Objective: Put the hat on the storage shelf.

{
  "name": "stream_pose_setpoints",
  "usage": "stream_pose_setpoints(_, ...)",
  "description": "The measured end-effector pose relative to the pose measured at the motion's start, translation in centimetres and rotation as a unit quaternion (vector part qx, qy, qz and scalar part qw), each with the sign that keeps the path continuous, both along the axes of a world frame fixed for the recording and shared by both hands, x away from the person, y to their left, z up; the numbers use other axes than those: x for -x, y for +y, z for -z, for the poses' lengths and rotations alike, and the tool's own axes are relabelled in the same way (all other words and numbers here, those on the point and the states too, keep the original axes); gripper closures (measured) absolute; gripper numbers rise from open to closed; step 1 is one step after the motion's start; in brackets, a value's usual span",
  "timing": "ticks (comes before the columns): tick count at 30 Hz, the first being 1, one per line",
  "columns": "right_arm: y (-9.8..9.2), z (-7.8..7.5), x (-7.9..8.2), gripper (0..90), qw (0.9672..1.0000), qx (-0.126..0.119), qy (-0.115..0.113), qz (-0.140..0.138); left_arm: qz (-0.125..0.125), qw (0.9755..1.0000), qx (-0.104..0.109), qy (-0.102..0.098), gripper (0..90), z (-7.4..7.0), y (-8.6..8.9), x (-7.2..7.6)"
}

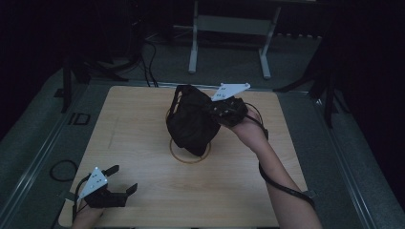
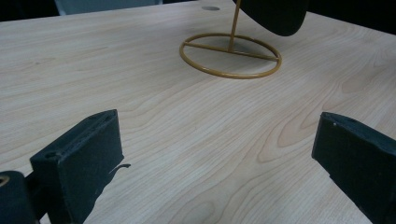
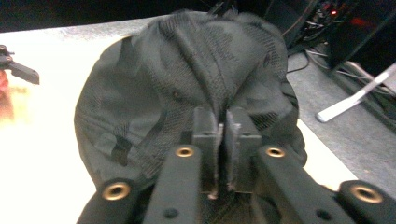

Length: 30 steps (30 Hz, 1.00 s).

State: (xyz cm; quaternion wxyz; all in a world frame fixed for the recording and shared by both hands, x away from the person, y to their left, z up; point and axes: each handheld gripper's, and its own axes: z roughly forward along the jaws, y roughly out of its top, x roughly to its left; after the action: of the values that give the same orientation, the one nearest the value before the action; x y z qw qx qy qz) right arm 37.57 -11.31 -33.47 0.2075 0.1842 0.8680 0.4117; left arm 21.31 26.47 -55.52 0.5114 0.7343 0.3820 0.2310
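The right tongs (image 3: 222,135) pinch a fold of the black cap (image 1: 191,119), steadying it over the gold stand (image 2: 230,56); the left tongs (image 1: 114,183) rest open on the surface (image 1: 143,143).

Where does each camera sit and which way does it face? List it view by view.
High view: above the person's side, looking forward and down on the wooden table; both forearms enter from below.
Left gripper view: rides the left gripper, looking low across the table at the gold wire stand; jaws apart.
Right gripper view: rides the right gripper, jaws pinching the black cap.
Shared: all three show the cap.
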Motion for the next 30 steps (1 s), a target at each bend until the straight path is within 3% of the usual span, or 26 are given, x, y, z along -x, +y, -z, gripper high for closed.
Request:
stream_pose_setpoints(9, 0.4, 0.2, -0.1, 72.9, 0.9997, -0.014, 0.019, -0.007, 0.003, 1.0, 0.002, -0.002, 2.3, 0.0, -0.1, 0.1)
stream_pose_setpoints(10, 0.4, 0.2, -0.2, 66.9, 0.9996, -0.018, 0.019, -0.006, 0.003, 1.0, 0.004, -0.002, 2.2, 0.0, -0.1, 0.1)
stream_pose_setpoints(14, 0.2, 0.1, -0.3, 60.1, 0.9995, -0.023, 0.024, -0.004, 0.0, 1.0, 0.007, -0.002, 2.3, 0.0, 0.0, 0.1)
stream_pose_setpoints(30, -1.6, -0.3, 0.1, 44.2, 0.9992, -0.036, 0.015, 0.011, 0.002, 0.9999, 0.013, 0.001, 2.3, 0.1, -0.2, 0.0)
